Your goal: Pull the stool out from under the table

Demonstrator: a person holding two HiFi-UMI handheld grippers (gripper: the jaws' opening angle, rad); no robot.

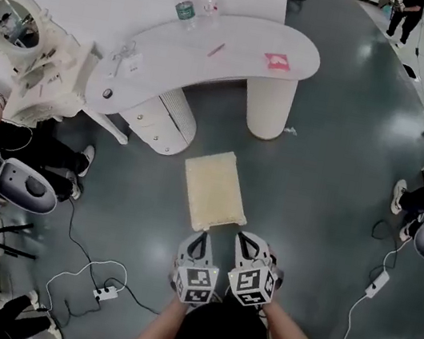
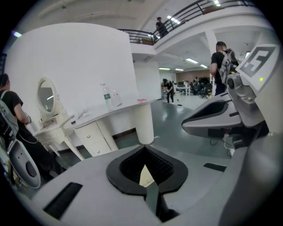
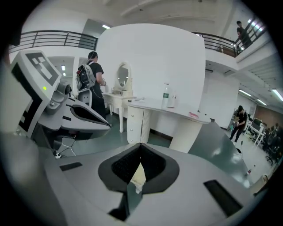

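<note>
Pressing shut on nothing, the fingers of the left gripper (image 1: 200,240) and the right gripper (image 1: 248,242) are seen clenched and empty, held side by side by the near edge of the cream-cushioned stool (image 1: 213,187); whether it is touched cannot be told. The stool is seen on the dark green floor (image 1: 338,146), out from under the curved white bench (image 1: 241,48) and near its round leg. A bottle (image 1: 184,7) and a pink item (image 1: 277,61) are carried on the bench.
</note>
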